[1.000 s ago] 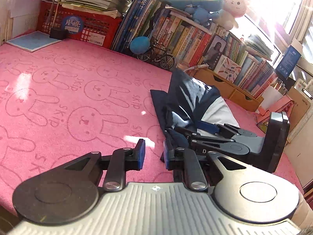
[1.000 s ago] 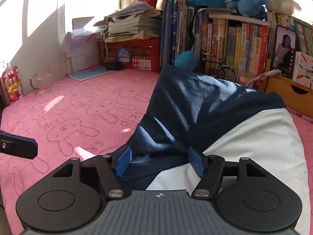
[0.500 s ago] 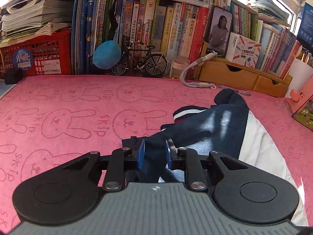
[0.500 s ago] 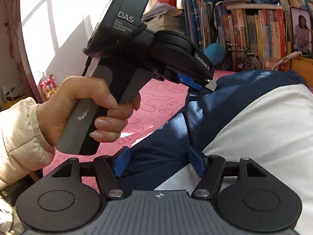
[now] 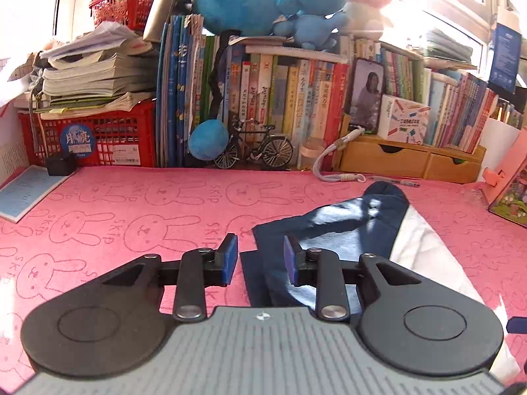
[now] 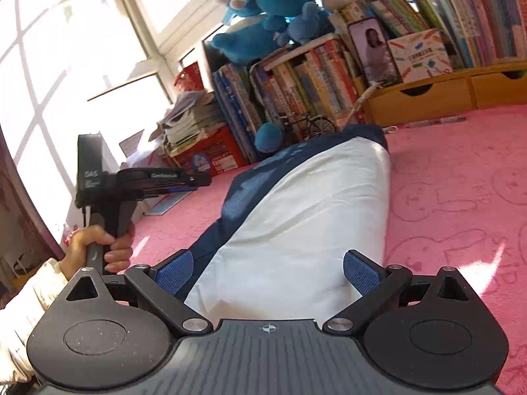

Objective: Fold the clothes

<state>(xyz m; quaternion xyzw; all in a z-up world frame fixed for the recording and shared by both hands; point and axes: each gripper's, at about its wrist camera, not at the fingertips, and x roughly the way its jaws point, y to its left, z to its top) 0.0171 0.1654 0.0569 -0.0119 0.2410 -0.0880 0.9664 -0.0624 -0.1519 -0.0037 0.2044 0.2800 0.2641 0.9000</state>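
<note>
A navy and white garment (image 5: 355,230) lies folded lengthwise on the pink rabbit-print mat (image 5: 131,217). In the right wrist view the same garment (image 6: 303,204) stretches away from me, white panel uppermost. My left gripper (image 5: 260,258) is open, its blue pads astride the garment's near navy corner without pinching it. My right gripper (image 6: 266,271) is open wide, its pads on either side of the garment's near white end. The left gripper's body (image 6: 138,181) shows at the left of the right wrist view, held by a hand (image 6: 98,247).
A red crate (image 5: 95,138) under stacked papers, a row of books (image 5: 263,105), a model bicycle (image 5: 257,148), a wooden drawer unit (image 5: 408,161) and blue plush toys (image 5: 263,3) line the mat's far edge. A blue notebook (image 5: 26,194) lies at the left.
My left gripper opened and let go of the navy cloth, which now lies flat on the mat. My right gripper opened wider and swung to look along the garment.
</note>
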